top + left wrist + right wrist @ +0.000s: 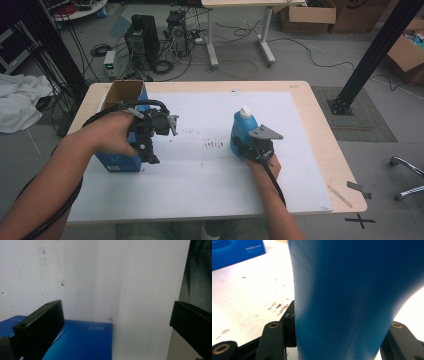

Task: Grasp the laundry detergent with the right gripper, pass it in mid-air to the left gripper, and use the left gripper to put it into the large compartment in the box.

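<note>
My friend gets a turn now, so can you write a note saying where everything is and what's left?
Right gripper: shut on the blue bottle, which stands upright on the white mat.
Left gripper: open, holding nothing, beside the open blue box at the mat's left edge.
Done: bottle gripped.
Left: probably lift the bottle and put it in the box.

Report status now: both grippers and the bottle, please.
Right gripper shut on bottle, upright on mat. Left gripper open, beside box. Nothing in the way.
</note>
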The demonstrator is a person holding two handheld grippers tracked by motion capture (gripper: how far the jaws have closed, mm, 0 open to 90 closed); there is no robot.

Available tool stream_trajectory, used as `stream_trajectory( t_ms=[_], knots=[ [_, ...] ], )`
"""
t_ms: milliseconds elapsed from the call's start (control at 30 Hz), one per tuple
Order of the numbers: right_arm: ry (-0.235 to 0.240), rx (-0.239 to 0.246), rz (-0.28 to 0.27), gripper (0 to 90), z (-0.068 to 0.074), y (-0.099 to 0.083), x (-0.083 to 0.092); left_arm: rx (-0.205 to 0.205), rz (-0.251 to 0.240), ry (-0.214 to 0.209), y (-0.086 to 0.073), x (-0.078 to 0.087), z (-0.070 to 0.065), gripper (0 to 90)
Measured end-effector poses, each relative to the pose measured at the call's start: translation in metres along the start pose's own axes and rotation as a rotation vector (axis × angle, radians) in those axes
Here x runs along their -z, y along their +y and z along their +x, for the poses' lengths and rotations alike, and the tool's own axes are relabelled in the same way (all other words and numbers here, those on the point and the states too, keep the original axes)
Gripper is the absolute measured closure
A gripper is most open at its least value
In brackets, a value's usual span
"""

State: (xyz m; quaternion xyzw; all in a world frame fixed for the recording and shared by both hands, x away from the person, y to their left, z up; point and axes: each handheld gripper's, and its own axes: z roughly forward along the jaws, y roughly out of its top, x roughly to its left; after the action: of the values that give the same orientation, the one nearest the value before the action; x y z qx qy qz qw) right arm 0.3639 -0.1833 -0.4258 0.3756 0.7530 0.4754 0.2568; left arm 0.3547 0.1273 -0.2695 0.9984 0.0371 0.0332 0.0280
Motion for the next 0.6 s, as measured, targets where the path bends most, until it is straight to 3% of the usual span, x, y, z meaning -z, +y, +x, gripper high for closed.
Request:
stream_trajectory(
  t_ms=[67,100,233,300,333,367,600],
  knots=[
    [0.049,-0.002,-0.010,44.5,-0.005,0.003,0.007,0.000,-0.005,-0.002,0.000,0.001,0.000,0.1],
    [0.049,-0.002,-0.010,44.5,-0.005,0.003,0.007,0.000,-0.005,-0.002,0.000,0.001,0.000,0.1],
    [0.163,0.042,-0.017,44.3,-0.013,0.016,0.026,-0.008,-0.012,-0.012,0.006,0.004,-0.003,0.1],
    [0.242,0.069,-0.021,44.3,-0.014,0.024,0.033,-0.013,-0.007,-0.015,0.008,0.005,-0.004,0.1],
    [0.242,0.069,-0.021,44.3,-0.014,0.024,0.033,-0.018,-0.007,-0.013,0.010,0.006,-0.005,0.1],
    [0.300,0.106,-0.034,44.3,-0.013,0.030,0.038,-0.026,-0.005,-0.016,0.013,0.008,-0.005,0.1],
    [0.483,0.222,-0.027,44.3,-0.003,0.043,0.044,-0.066,-0.003,-0.028,0.029,0.012,-0.012,0.1]
  ],
)
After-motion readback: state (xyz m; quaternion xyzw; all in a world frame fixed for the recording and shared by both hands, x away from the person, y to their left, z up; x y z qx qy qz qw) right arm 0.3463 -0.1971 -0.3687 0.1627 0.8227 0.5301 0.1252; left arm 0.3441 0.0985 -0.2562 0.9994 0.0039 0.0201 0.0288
